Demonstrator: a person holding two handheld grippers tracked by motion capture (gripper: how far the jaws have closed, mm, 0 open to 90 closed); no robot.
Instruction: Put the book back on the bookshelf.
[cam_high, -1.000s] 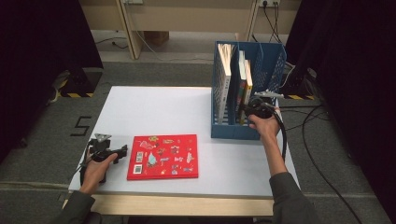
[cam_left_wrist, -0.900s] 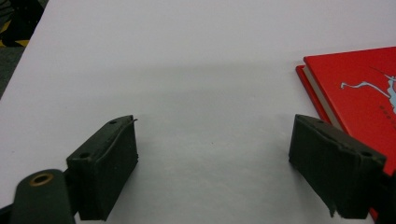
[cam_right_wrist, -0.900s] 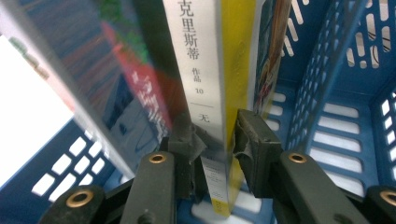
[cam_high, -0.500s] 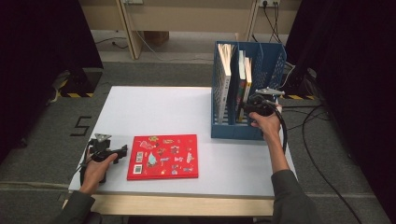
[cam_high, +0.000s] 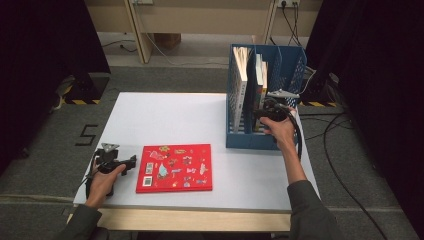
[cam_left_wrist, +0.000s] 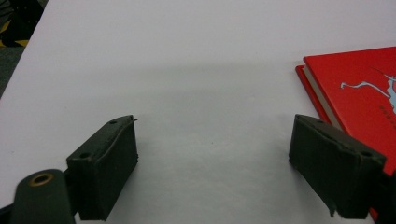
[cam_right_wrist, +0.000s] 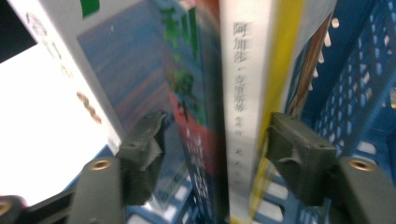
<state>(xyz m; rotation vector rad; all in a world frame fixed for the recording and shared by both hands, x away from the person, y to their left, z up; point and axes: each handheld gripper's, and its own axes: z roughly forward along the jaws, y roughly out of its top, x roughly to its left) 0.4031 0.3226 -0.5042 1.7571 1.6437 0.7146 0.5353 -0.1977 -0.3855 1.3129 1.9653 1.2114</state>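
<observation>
Red picture book (cam_high: 175, 168), lying flat at the near edge of the white tabletop (cam_high: 165, 117), is seen just beside the left tool (cam_high: 131, 164), whose jaws stand wide apart over bare tabletop with nothing between them. Farther back, the right tool (cam_high: 259, 115) is held at the blue file rack (cam_high: 285, 65), where upright books (cam_high: 260, 82) are stored. Its jaws have just been opening; two book spines (cam_right_wrist: 243, 107) stand between them, the pads apart from the covers and no grip being made.
</observation>
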